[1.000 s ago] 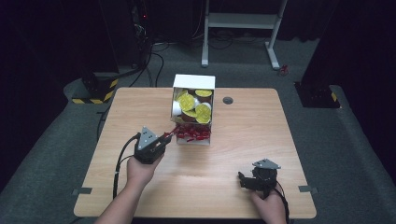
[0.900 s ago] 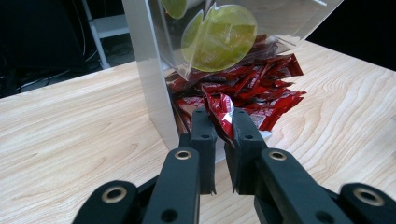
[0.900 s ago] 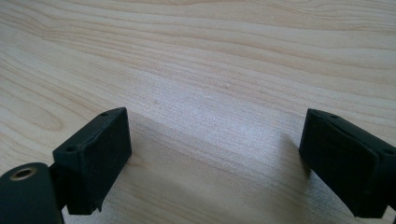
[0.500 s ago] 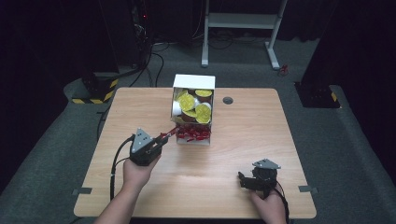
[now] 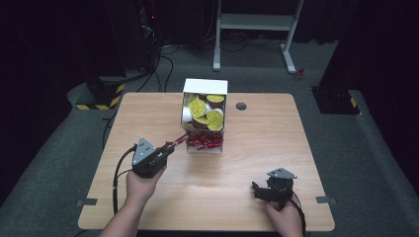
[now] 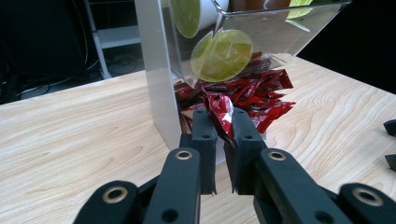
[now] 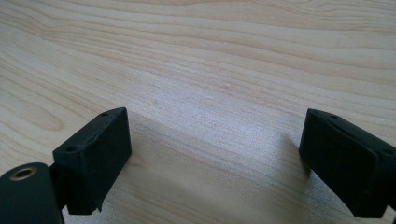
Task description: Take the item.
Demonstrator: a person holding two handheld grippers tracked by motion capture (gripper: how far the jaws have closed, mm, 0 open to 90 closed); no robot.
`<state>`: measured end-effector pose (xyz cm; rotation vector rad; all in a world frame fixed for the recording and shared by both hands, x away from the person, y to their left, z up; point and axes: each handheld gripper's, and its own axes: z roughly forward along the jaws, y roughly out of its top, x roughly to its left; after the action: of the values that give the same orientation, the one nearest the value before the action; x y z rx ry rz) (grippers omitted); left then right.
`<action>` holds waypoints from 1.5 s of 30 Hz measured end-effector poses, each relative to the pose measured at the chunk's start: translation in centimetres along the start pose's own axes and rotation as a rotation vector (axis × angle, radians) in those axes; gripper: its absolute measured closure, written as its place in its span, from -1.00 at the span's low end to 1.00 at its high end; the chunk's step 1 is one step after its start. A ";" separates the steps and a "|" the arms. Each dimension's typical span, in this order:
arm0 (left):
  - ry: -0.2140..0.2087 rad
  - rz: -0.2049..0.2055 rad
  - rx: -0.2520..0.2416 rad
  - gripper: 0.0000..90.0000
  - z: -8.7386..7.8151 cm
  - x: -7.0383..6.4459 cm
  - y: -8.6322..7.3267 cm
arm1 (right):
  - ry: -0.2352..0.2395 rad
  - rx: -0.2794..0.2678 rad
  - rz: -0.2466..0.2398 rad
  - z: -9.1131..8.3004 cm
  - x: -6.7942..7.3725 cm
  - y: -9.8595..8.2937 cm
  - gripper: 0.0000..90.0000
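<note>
Wooden table [image 5: 257, 163], pinched red packet [image 6: 219, 113]

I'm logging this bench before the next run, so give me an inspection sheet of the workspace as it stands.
Surface: wooden table, round grommet hole near the far edge.
Job's things: clear dispenser box; yellow-lidded cups in its upper part, red sachets below, spilling out at the front.
Clutter: nothing seen.
Grippers: left gripper shut on one red sachet at the box's opening; right gripper open, low over bare wood near the front edge.
Cables: one trails from each gripper; more on the floor behind.
Surroundings: dark room, grey floor, white stand frame, hazard-striped base.
</note>
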<state>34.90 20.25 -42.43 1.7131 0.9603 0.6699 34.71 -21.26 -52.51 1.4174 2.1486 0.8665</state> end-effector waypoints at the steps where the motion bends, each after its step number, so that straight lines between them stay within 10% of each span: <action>1: 0.000 -0.005 0.001 0.84 -0.2 0.1 0.0 | 0.000 0.000 0.004 0.0 0.0 0.0 -0.80; 28: 0.063 -0.043 -0.015 0.84 -2.7 3.1 -1.0 | 0.001 -0.001 0.001 0.0 0.0 0.0 -0.79; 45: 0.102 -0.071 0.006 0.84 -1.6 6.4 -2.6 | 0.001 0.000 0.001 0.0 0.0 0.0 -0.79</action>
<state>36.29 26.93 -44.38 1.6551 1.0903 0.7139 34.67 -21.25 -52.50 1.4182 2.1489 0.8677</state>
